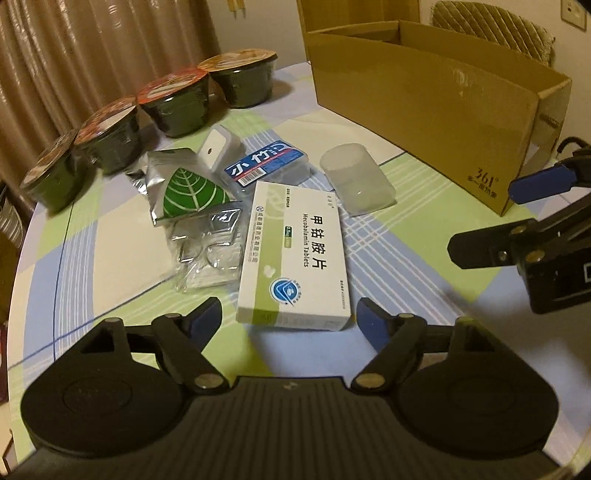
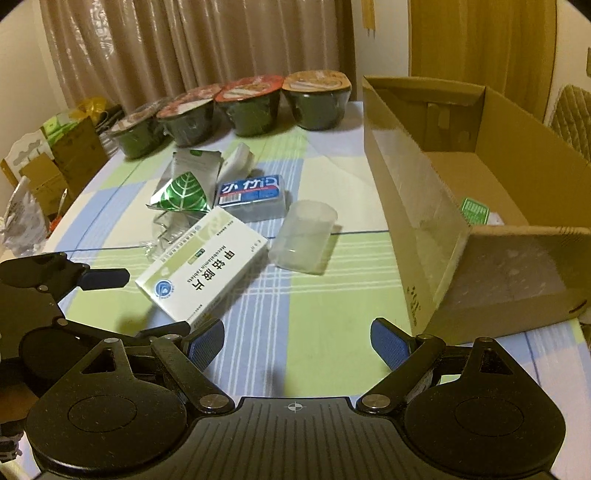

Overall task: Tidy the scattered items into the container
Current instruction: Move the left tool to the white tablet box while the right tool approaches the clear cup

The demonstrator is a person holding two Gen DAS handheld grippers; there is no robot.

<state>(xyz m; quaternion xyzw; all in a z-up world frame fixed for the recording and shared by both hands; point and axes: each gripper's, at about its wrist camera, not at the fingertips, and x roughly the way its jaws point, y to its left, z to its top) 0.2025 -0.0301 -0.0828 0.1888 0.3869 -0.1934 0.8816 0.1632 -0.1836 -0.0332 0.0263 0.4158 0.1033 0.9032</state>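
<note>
A white medicine box (image 1: 293, 254) (image 2: 201, 263) lies on the checked tablecloth, just ahead of my open left gripper (image 1: 290, 319), its near end between the fingertips without touching them. Behind it lie a clear blister pack (image 1: 210, 247), a silver pouch with a green leaf (image 1: 181, 188) (image 2: 184, 184), a blue-labelled clear case (image 1: 267, 166) (image 2: 251, 195), a small white box (image 1: 219, 147) and a frosted plastic cup on its side (image 1: 354, 179) (image 2: 304, 236). My right gripper (image 2: 297, 341) is open over bare cloth, near the cardboard box (image 1: 443, 99) (image 2: 454, 206).
Several dark instant-noodle bowls (image 1: 173, 99) (image 2: 251, 107) line the table's far left edge before a curtain. The cardboard box holds a green-labelled item (image 2: 475, 210). Boxes and bags (image 2: 55, 158) stand beyond the left table edge. A padded chair (image 1: 491, 33) sits behind the box.
</note>
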